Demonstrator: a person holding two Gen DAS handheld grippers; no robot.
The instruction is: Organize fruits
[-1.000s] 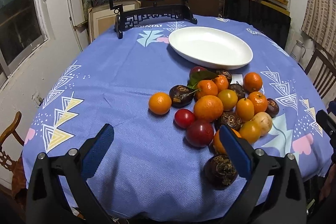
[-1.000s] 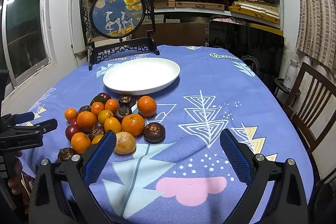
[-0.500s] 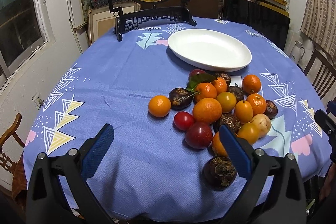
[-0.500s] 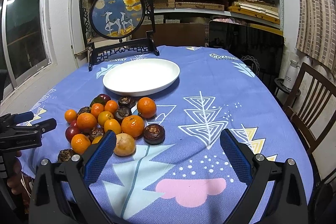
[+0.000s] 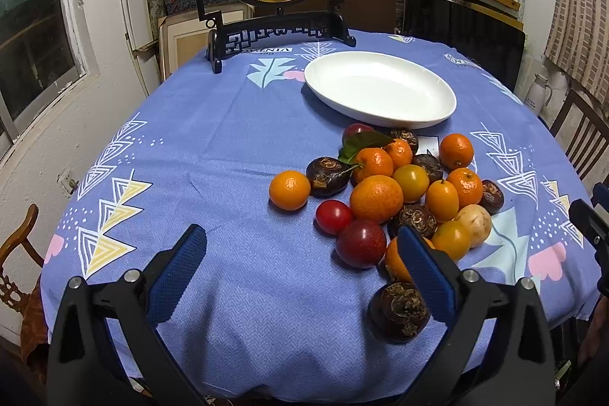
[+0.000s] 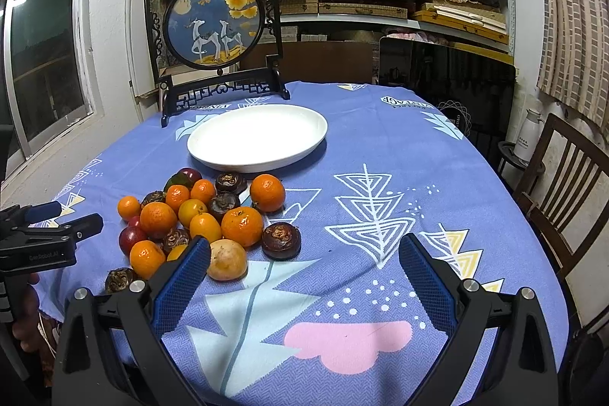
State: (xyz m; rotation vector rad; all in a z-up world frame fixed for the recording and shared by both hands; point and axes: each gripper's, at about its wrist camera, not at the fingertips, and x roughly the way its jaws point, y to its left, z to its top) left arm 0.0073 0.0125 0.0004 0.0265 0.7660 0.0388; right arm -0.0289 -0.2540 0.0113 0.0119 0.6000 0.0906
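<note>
The fruits (image 5: pixel 403 193) lie in a loose heap on the tabletop (image 5: pixel 213 147) just in front of the empty white plate (image 5: pixel 380 92), probably their destination. Both the left tongs (image 5: pixel 304 269) and the right tongs (image 6: pixel 304 276) hover spread wide near the heap, holding and touching nothing.

Both cameras look across the table from its near edge, left camera closer to the fruit (image 5: pixel 399 193); both see the plate (image 6: pixel 259 136)
</note>
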